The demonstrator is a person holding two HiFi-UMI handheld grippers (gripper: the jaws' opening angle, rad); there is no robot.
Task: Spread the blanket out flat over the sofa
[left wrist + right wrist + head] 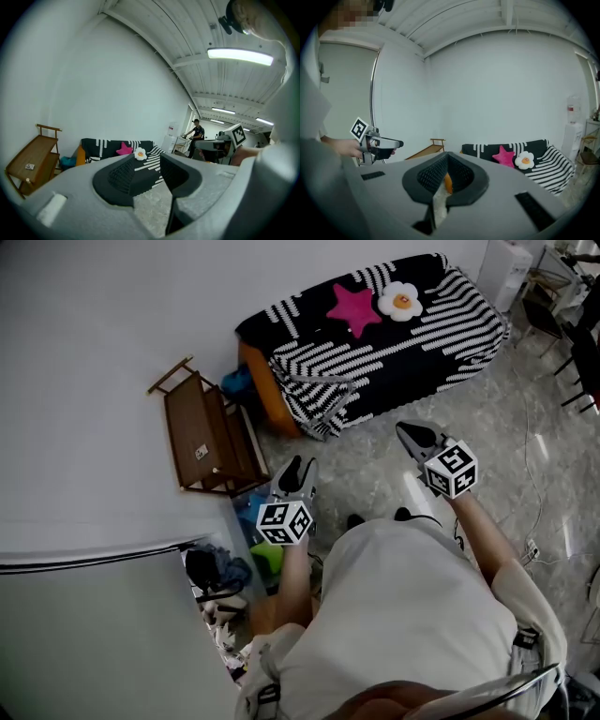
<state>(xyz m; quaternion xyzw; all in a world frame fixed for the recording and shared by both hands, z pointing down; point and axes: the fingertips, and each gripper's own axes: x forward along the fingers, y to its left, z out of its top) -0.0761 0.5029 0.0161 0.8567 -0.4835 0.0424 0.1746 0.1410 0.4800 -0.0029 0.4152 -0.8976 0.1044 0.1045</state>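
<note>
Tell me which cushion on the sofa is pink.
The star cushion; the flower cushion beside it is white with a yellow centre.

No words, numbers or brand names can be read anywhere. The marker cube (284, 521) on the left gripper (298, 472) and the one on the right gripper (410, 432) carry only black-and-white square patterns, not letters. A small white label (201, 452) sits on the wooden rack (225, 442) at the left, too small to read.
</note>
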